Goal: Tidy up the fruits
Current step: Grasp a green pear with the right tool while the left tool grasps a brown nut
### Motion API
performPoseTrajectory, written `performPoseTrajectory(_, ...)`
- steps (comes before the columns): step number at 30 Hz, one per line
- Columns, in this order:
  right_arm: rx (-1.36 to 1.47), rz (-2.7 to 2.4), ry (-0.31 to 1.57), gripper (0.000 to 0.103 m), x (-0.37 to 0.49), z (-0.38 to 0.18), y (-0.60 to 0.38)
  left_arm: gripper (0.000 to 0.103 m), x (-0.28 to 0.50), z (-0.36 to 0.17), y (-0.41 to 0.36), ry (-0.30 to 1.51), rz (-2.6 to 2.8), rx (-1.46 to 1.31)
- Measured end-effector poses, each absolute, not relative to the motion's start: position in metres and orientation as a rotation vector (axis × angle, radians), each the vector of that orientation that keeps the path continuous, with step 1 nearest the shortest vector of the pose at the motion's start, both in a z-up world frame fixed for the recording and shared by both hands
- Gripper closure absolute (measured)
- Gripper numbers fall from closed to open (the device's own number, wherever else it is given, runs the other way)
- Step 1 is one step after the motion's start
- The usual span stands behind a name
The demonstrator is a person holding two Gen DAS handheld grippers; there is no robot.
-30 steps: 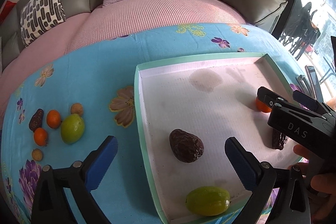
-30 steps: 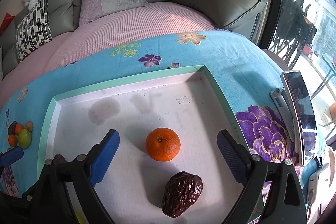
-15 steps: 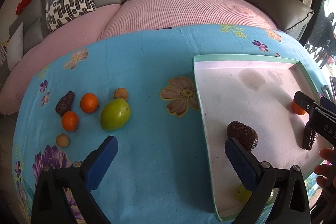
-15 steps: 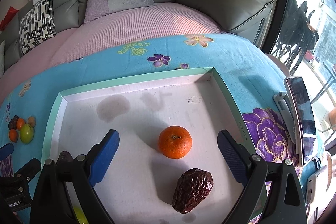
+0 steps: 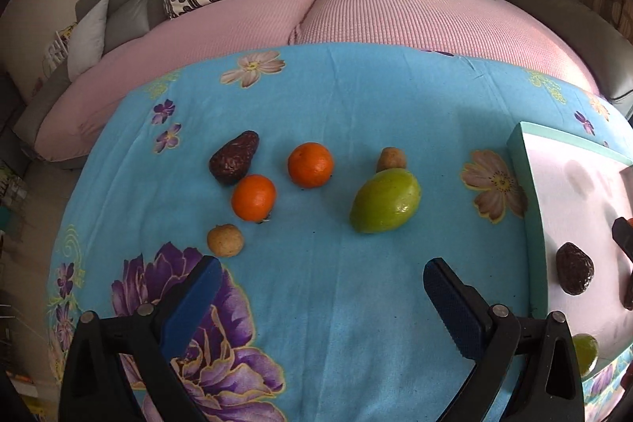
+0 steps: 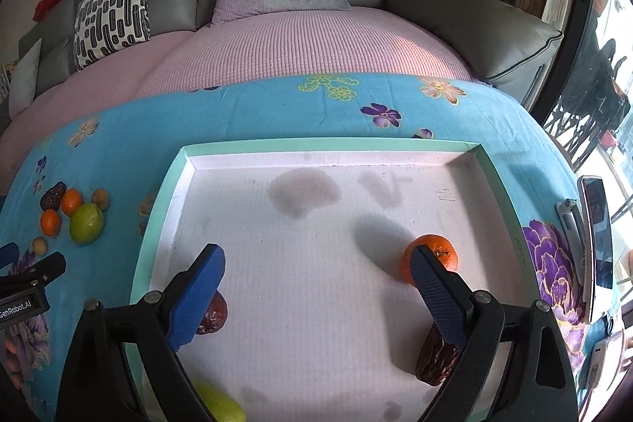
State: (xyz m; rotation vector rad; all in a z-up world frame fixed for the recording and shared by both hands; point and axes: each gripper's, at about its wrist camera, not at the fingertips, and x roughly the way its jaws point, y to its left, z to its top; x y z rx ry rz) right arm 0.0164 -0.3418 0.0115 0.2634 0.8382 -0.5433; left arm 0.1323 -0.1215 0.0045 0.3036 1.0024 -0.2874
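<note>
Left tongs (image 5: 318, 287) open, empty; loose fruit just ahead: lime (image 5: 384, 201), oranges (image 5: 253, 197), date (image 5: 233, 157). Right tongs (image 6: 316, 279) open, empty over tray (image 6: 328, 144); orange (image 6: 435, 252), dates, lime inside. Roughly half sorted.

You've got six loose fruits on the blue floral cloth (image 5: 356, 113), left of the tray: two round orange tangerines (image 5: 310, 165) (image 5: 253, 197), one big green lemon-shaped fruit (image 5: 385, 201), one wrinkled dark brown date (image 5: 234, 157), two small tan round nuts (image 5: 225, 240) (image 5: 391, 159).

In the white foam tray with mint-green rim (image 6: 316, 145) you have four: one orange tangerine (image 6: 437, 252) by the right edge, two dark brown dates (image 6: 215, 315) (image 6: 433, 358), one at the left edge and one at the near right corner, one green fruit (image 6: 221, 404) at the near left corner.

Totals for you: three tangerines, three dates, two green fruits, two nuts, one tray, one cloth.
</note>
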Motion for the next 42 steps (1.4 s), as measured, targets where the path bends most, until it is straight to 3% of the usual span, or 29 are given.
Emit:
performPoseTrajectory(22,0.150,-0.267,0.798,0.008,0.063,0.012,-0.234,0.000,0.168,0.022,-0.012,0.972,-0.083,0.119)
performPoseTrajectory(33,0.195,-0.186,0.775,0.008,0.074,0.014,-0.210,0.000,0.185,0.019,0.004,0.981,-0.169,0.028)
performPoseTrajectory(42,0.378,-0.141,0.930,0.008,0.103,0.010,-0.220,0.000,0.189,0.015,-0.009,1.017,-0.255,0.019)
